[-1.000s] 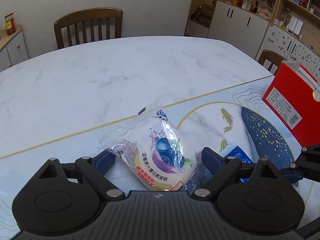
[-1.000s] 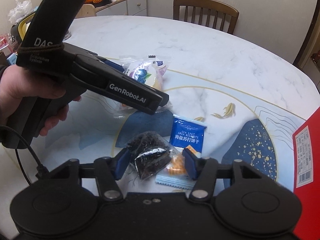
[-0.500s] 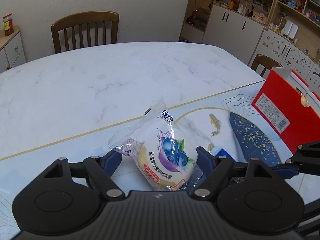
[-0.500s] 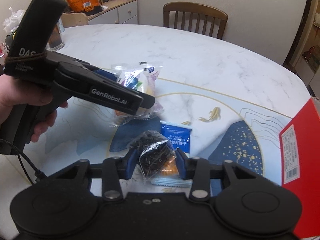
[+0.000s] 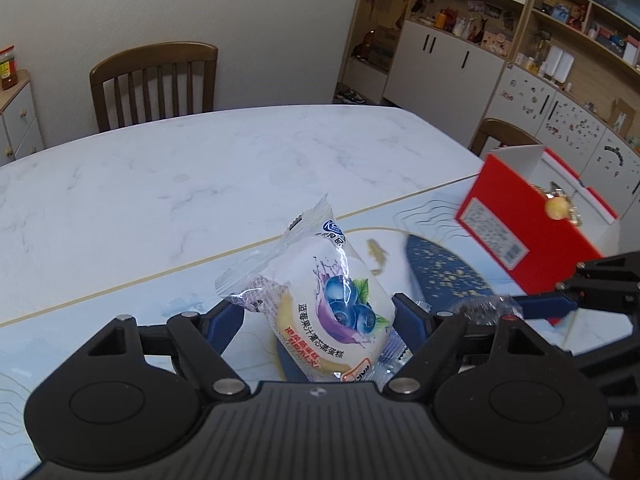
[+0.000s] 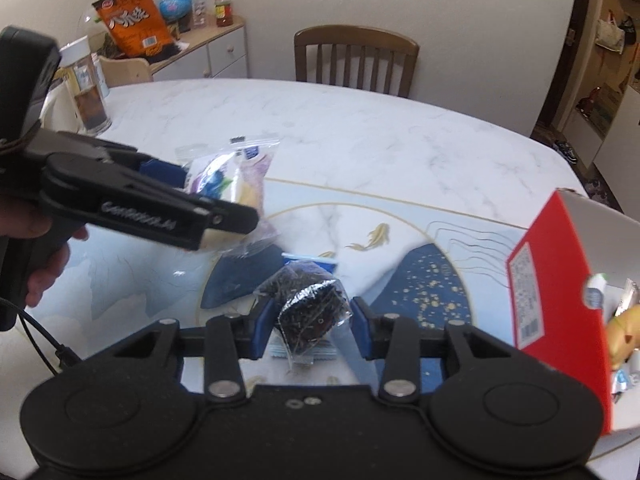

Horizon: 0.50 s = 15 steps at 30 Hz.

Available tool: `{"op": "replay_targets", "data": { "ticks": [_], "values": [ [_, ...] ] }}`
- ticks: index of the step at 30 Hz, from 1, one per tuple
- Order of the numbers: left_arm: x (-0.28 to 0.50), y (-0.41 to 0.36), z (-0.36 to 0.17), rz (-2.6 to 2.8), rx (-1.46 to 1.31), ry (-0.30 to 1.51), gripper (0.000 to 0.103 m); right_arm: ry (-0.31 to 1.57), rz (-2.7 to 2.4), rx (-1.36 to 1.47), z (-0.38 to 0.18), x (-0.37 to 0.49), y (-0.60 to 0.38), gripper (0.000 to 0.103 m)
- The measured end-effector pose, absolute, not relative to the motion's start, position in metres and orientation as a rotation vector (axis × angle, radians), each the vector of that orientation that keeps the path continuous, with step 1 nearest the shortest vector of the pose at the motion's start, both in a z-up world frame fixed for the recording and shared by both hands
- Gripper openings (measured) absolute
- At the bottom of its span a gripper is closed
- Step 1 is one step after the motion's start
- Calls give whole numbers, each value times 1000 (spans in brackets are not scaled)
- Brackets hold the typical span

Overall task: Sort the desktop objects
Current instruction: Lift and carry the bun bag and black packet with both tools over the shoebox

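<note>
My left gripper (image 5: 318, 314) is shut on a blueberry cake packet (image 5: 328, 304) in clear wrap and holds it above the table; it also shows in the right wrist view (image 6: 228, 184). My right gripper (image 6: 312, 320) is shut on a clear packet of dark seeds (image 6: 310, 306), lifted off the table. A blue cracker packet (image 6: 316, 260) lies on the mat beneath. A red open box (image 5: 532, 232) stands at the right and also shows in the right wrist view (image 6: 560, 300), with items inside.
A marble table (image 5: 160, 184) carries a blue-and-gold mat (image 6: 420, 284). A wooden chair (image 5: 154, 84) stands behind it. A jar (image 6: 86, 88) stands at the table's left. Cabinets (image 5: 440, 68) line the right wall.
Both grippers have lifted their packets off the table and moved toward the red box, which now looks closer. The right gripper closed on the dark seed packet.
</note>
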<state>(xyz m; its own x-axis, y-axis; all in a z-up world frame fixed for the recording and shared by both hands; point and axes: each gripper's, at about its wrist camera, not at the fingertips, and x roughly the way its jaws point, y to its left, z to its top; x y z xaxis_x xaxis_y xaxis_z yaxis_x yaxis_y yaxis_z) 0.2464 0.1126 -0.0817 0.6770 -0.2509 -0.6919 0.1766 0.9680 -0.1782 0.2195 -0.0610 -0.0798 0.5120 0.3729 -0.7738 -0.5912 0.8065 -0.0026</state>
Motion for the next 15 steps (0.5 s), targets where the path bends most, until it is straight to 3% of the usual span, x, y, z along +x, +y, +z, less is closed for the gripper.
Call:
{"op": "replay_targets", "data": {
  "ticks": [15],
  "values": [
    [205,68,-44,-377,-90,760,80,784,505,-187,-44,196,-113,40]
  ]
}}
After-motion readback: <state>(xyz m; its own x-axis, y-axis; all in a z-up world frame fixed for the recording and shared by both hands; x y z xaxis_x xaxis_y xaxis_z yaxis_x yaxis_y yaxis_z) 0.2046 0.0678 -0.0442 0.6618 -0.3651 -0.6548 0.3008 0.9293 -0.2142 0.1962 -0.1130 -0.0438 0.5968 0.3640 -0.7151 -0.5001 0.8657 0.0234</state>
